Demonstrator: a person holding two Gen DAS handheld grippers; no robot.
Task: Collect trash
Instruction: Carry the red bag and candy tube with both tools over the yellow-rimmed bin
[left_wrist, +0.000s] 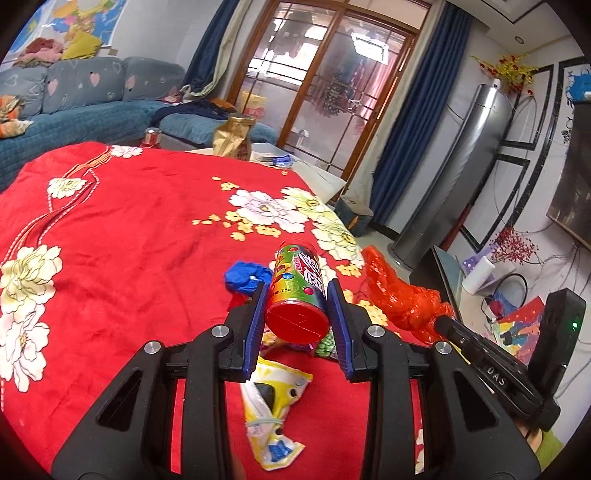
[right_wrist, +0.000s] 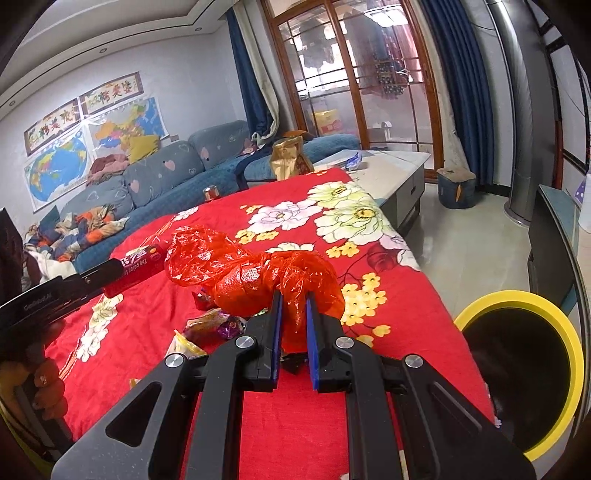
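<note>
Above the red floral blanket (left_wrist: 129, 229), the left gripper (left_wrist: 296, 295) clamps a red-capped snack tube (left_wrist: 298, 295) lying lengthwise between its blue pads, while the right gripper (right_wrist: 294, 301) pinches a crumpled red plastic bag (right_wrist: 243, 269) bunched ahead of its tips, beside the yellow-rimmed bin (right_wrist: 570, 343).

The far half of the red floral cloth (left_wrist: 129, 206) lies bare. Wrappers (right_wrist: 214, 326) crowd its near edge. The yellow-rimmed bin (right_wrist: 554, 332) stands beside the table, mouth unobstructed.
</note>
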